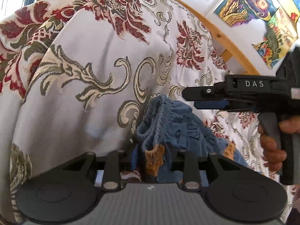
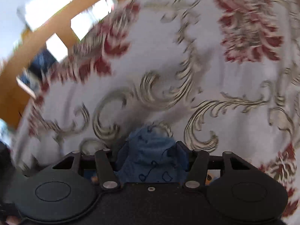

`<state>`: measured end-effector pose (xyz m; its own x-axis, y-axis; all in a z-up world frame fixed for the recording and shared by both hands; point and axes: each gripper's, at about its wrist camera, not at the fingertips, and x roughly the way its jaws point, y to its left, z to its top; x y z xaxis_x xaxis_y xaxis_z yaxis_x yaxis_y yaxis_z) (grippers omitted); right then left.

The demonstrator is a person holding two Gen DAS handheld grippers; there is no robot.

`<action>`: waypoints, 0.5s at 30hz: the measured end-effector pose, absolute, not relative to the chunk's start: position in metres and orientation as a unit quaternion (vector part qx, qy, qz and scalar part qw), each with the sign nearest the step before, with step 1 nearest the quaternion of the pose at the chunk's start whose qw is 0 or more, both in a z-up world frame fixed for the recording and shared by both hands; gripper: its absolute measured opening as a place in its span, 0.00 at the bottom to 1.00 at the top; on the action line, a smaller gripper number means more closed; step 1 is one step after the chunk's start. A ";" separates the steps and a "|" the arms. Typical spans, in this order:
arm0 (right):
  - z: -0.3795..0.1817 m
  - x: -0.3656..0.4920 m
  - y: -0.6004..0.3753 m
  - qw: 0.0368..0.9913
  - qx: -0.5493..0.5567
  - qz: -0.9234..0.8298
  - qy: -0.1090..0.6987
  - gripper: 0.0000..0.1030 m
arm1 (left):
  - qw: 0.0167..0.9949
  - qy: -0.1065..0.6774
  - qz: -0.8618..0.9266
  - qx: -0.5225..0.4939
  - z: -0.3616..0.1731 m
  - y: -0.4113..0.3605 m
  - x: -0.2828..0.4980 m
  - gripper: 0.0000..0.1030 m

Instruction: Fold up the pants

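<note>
2 grippers on the pants (image 1: 168, 123), bunched mid-bedspread (image 1: 93, 97). My left gripper (image 1: 150, 157) pinches the waistband; right gripper (image 2: 150, 159) is clamped on a blue wad. I see no fold made yet: spreading flat and all folding remain.

Right-wrist view: smeared throughout; the patterned bedspread (image 2: 168, 75) showed only streaked scrolls and red blooms.
Right claw (image 2: 150, 161) tips: buried under a hump of blue pants (image 2: 150, 150), contact impossible to judge.
Left claw (image 1: 150, 159) pads: mostly screened by bunched waistband; grip unclear.
Pants print: dark marks, too small to read.
Hand (image 1: 271, 140): cut off by the right edge.
Wall pictures (image 1: 253, 9): clipped by the frame's top corner.
</note>
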<state>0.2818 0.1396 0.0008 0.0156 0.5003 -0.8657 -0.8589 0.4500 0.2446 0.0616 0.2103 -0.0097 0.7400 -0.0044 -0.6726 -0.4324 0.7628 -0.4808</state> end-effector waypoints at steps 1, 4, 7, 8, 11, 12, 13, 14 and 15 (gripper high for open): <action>-0.003 0.281 0.144 0.686 -0.182 0.497 0.500 0.42 | 0.875 0.343 0.126 -0.316 -0.010 0.209 0.063 0.33; 0.000 0.283 0.145 0.697 -0.162 0.503 0.485 0.27 | 0.877 0.344 0.130 -0.310 -0.011 0.206 0.066 0.36; 0.000 0.290 0.139 0.707 -0.130 0.499 0.483 0.26 | 0.876 0.352 0.138 -0.300 -0.015 0.204 0.072 0.23; -0.001 0.291 0.137 0.711 -0.127 0.497 0.481 0.31 | 0.875 0.353 0.141 -0.300 -0.017 0.206 0.073 0.21; 0.008 0.287 0.115 0.749 -0.112 0.475 0.448 0.47 | 0.874 0.348 0.138 -0.310 -0.019 0.208 0.072 0.18; 0.015 0.283 0.102 0.767 -0.102 0.466 0.430 0.49 | 0.875 0.347 0.138 -0.309 -0.018 0.208 0.071 0.19; 0.020 0.279 0.089 0.779 -0.093 0.459 0.417 0.50 | 0.875 0.346 0.136 -0.310 -0.018 0.208 0.070 0.20; 0.025 0.276 0.077 0.788 -0.087 0.454 0.408 0.50 | 0.875 0.344 0.132 -0.314 -0.017 0.209 0.067 0.20; 0.029 0.268 0.058 0.800 -0.084 0.444 0.395 0.51 | 0.875 0.340 0.124 -0.320 -0.017 0.209 0.065 0.25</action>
<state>0.2675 0.0584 0.0290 0.2939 0.6429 -0.7073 -0.7762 0.5923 0.2159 0.0654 0.2094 -0.0172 0.7375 -0.0008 -0.6754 -0.4348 0.7647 -0.4757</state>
